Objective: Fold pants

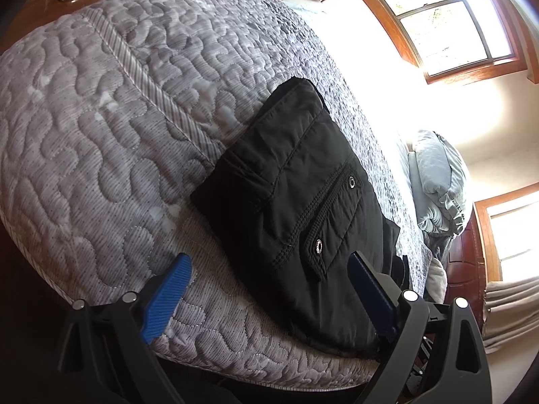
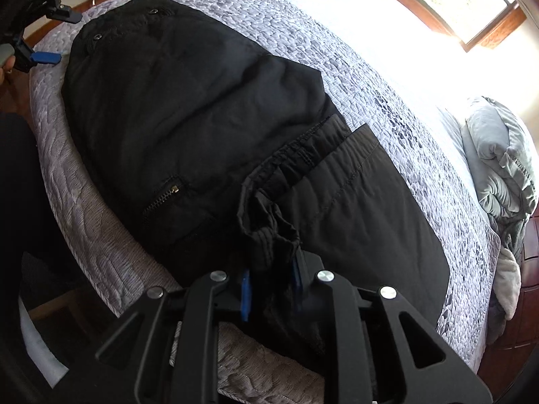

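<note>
On the quilted bed (image 1: 101,134), unlabelled black pants (image 2: 202,118): right gripper (image 2: 271,289) jaws pinch them, left gripper (image 1: 269,289) jaws gape.

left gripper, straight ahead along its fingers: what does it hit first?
Most likely the black pants lying on the quilted bedspread. The left gripper is open and tilted down at them; depth is unclear, so the bedspread just short of them is possible.

Blown-out window (image 1: 448,20) glare, fisheye-warped edges.
</note>
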Demonstrator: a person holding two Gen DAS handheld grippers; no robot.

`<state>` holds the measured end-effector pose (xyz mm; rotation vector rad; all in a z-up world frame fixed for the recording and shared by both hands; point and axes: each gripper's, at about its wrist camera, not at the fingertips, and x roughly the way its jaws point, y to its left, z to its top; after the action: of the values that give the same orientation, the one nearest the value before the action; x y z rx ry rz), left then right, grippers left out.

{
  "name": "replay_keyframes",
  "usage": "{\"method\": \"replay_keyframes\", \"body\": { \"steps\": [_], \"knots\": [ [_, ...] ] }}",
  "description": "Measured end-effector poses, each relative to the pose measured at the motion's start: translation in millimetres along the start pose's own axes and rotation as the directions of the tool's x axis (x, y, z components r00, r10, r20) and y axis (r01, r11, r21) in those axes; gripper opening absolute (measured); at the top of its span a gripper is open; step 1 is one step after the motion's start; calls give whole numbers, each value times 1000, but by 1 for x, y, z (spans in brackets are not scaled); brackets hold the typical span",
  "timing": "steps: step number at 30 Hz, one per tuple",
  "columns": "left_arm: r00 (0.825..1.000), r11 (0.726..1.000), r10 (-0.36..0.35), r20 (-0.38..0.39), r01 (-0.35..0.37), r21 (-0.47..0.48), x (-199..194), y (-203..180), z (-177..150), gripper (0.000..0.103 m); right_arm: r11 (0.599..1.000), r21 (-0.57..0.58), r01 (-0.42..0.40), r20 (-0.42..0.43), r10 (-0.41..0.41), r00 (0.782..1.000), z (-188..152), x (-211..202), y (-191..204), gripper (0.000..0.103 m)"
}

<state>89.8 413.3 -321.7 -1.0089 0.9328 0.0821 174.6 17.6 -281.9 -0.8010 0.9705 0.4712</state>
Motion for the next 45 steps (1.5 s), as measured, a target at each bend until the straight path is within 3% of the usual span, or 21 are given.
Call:
{"method": "replay_keyframes", "body": {
  "steps": [4, 8, 11, 14, 16, 19, 21, 26, 28, 32, 34, 38, 45],
  "knots": [
    [1000, 1000, 4, -12, -4, 3, 6, -3, -1, 95, 1000, -23, 3, 4, -3, 1000, -5, 4, 7, 27],
    [1000, 1000, 7, -23, -6, 24, 13, -13, -2, 95, 998, -58, -11, 24, 13, 1000, -11, 0, 17, 52],
    [1000, 1000, 2, -22, -1, 29, 15, -19, -1, 95, 996, -41, -84, 30, 85, 996, -17, -12, 19, 67],
    [1000, 999, -5, -18, 5, 35, 16, -24, -1, 96, 979, 47, -200, 63, 197, 978, -16, -33, 2, 68],
    [1000, 999, -14, -16, 15, 38, 16, -26, 0, 96, 959, 155, -236, 97, 223, 970, -9, -44, -20, 70],
    [1000, 998, -25, -12, 26, 49, 17, -29, 1, 96, 935, 316, -158, 45, 152, 987, 7, -29, -58, 73],
    [999, 998, -34, -16, 35, 47, 20, -30, 1, 96, 907, 389, -162, 10, 172, 985, 17, -9, -74, 73],
    [999, 997, -50, -19, 51, 54, 23, -32, 1, 96, 912, 402, -75, -82, 117, 990, 34, 29, -74, 73],
    [998, 997, -57, -24, 58, 45, 25, -30, 2, 96, 913, 405, -43, -123, 101, 987, 32, 38, -78, 66],
    [997, 996, -74, -30, 75, 44, 25, -22, 4, 97, 880, 463, -104, -134, 186, 973, 26, 43, -81, 19],
    [996, 996, -83, -27, 84, 36, 24, -19, 6, 97, 858, 494, -142, -117, 227, 967, 25, 42, -83, 8],
    [994, 995, -103, -22, 103, 13, 22, -6, 8, 98, 830, 515, -212, -77, 292, 953, 28, 25, -74, 3],
    [992, 992, -122, -23, 122, -11, 22, 9, 8, 98, 833, 504, -230, -107, 324, 940, 31, 28, -60, 3]
  ]
}}
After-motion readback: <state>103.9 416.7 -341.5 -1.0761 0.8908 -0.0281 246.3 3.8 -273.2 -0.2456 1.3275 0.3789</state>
